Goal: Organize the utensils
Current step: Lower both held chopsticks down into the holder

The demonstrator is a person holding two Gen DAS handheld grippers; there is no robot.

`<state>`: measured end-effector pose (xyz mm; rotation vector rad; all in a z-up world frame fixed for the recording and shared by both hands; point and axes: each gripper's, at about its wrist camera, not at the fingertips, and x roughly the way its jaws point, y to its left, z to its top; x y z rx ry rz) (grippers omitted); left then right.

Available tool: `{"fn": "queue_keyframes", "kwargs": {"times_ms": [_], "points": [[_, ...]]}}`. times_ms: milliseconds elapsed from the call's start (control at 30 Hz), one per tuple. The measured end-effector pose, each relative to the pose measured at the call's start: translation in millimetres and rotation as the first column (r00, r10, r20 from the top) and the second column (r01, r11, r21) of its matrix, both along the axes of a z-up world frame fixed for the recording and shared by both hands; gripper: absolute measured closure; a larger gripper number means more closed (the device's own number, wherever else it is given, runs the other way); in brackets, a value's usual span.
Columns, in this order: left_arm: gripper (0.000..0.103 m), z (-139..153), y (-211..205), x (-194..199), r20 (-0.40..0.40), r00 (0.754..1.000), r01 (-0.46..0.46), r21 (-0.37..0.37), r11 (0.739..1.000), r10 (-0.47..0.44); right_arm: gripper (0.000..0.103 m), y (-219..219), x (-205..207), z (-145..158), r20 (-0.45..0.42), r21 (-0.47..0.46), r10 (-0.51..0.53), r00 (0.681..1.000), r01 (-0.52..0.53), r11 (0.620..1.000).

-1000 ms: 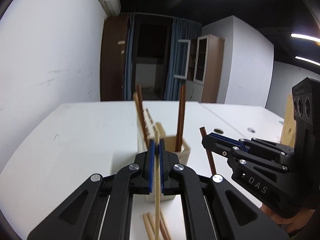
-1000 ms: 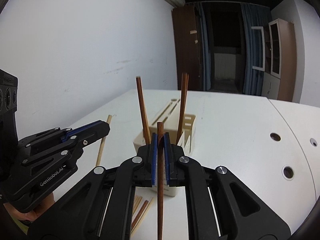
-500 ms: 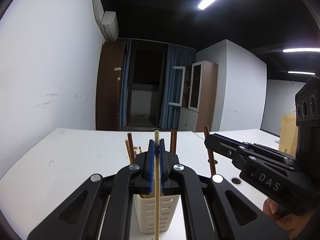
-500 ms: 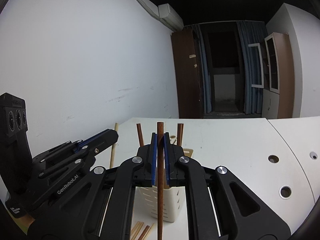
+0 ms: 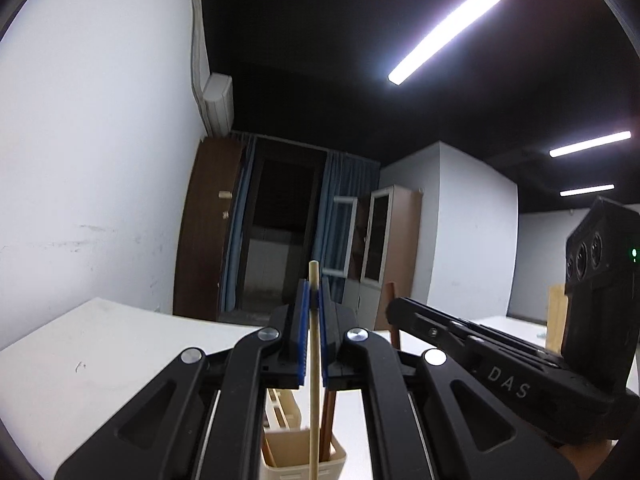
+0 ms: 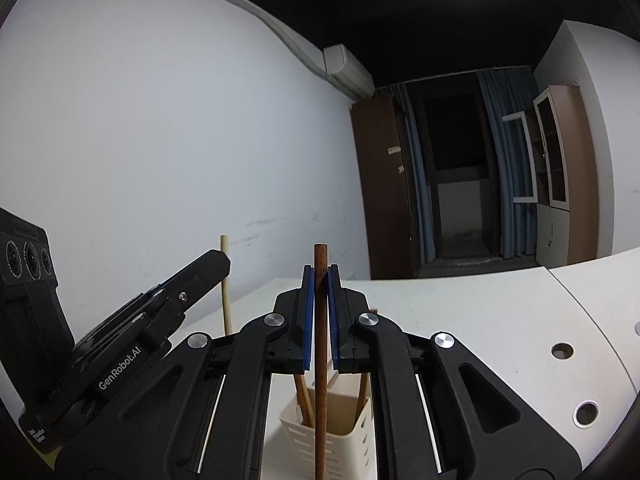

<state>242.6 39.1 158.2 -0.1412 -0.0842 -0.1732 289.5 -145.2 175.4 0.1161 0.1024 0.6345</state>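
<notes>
At six o'clock in both wrist views sits the cream holder (image 6: pixel 340 426), already bearing a few chopsticks. Your left gripper (image 5: pixel 314 312) pinches a pale chopstick (image 5: pixel 314 360) upright; your right gripper (image 6: pixel 320 304) pinches a dark chopstick (image 6: pixel 320 340) the same way, its lower end in front of the holder. Both sticks hang above or before the rim, and you cannot see their tips. Lower blind and a tip may catch the rim or jam against the standing sticks, tipping the light holder. Release too high and the sticks may bounce out onto the table (image 6: pixel 480 320).
</notes>
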Motion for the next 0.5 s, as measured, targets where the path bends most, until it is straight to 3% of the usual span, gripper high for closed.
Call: {"fn": "queue_keyframes", "kwargs": {"times_ms": [500], "points": [[0.099, 0, -1, -6, 0.170, 0.983, -0.064, -0.029, 0.998, 0.068, 0.097, -24, -9, 11, 0.227, 0.212, -0.077, 0.971, 0.027, 0.977]]}}
